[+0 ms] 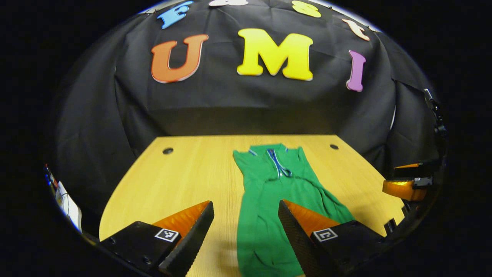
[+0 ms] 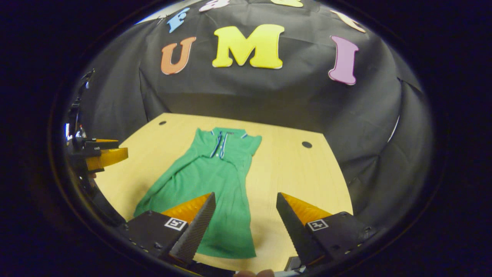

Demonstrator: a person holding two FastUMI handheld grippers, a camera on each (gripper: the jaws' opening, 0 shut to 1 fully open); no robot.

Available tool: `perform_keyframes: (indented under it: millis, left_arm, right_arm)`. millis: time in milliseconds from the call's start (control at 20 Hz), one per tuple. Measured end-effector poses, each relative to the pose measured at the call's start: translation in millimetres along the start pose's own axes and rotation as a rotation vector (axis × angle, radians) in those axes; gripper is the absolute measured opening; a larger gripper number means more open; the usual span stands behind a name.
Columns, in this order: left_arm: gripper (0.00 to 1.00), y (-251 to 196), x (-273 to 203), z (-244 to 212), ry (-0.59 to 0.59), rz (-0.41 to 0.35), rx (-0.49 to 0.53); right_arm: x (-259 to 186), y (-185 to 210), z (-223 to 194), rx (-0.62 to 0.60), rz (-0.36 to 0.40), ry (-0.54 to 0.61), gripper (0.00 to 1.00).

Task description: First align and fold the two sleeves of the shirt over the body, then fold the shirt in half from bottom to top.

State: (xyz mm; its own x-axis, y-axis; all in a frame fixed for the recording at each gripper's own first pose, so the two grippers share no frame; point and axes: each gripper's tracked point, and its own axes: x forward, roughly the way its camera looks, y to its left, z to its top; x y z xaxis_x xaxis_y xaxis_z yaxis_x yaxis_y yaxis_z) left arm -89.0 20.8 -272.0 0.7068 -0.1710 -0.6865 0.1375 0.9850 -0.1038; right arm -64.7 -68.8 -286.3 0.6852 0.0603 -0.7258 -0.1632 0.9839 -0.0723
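The green short-sleeved shirt with a blue-and-white striped placket (image 1: pixel 269 200) lies flat on the light wooden desk (image 1: pixel 180 177), collar toward the booth's black cloth wall (image 1: pixel 230 107) and hem toward the near edge. It is narrow, its sides already drawn in over the body, with one fold of cloth flaring out at the lower part on the shirt's side toward the right claw's corner.

In the left gripper view, the left claw (image 1: pixel 246 215) hovers above the near end of the desk, pointing forward along the shirt toward the collar. Its jaws stand spread wide, holding nothing; the left finger sits over bare desk just beside the shirt, and the right finger overlaps the shirt's lower half. To the right of the shirt, at the desk's edge, the right claw (image 1: pixel 403 188) shows as an orange and black body, too cut off to tell its state from here.

In the right gripper view, the shirt (image 2: pixel 215 181) lies left of centre. The right claw (image 2: pixel 244 213) hangs over the hem end, jaws spread apart and empty, its left finger above the shirt and its right finger above bare desk (image 2: pixel 292 169). Far left of the shirt, the other claw's orange body (image 2: pixel 102 156) is level with the desk's edge.
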Motion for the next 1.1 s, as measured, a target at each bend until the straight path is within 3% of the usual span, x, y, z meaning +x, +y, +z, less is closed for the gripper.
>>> perform_keyframes:
  millis: [250, 450, 1100]
  left_arm:
    - [1.00, -11.5, -3.7, -93.3, 0.294, -0.068, -0.115]
    - [1.00, -6.5, -12.6, -146.7, 0.437, -0.069, -0.074]
    - [1.00, 1.8, -1.4, -171.1, 0.562, -0.003, -0.045]
  right_arm:
    - [6.8, 2.6, -74.4, 0.025, 0.020, 0.185, 0.98]
    - [14.9, -3.4, -119.8, 0.014, -0.008, 0.282, 0.98]
    - [53.9, -2.2, -178.4, -0.005, -0.002, 0.441, 0.96]
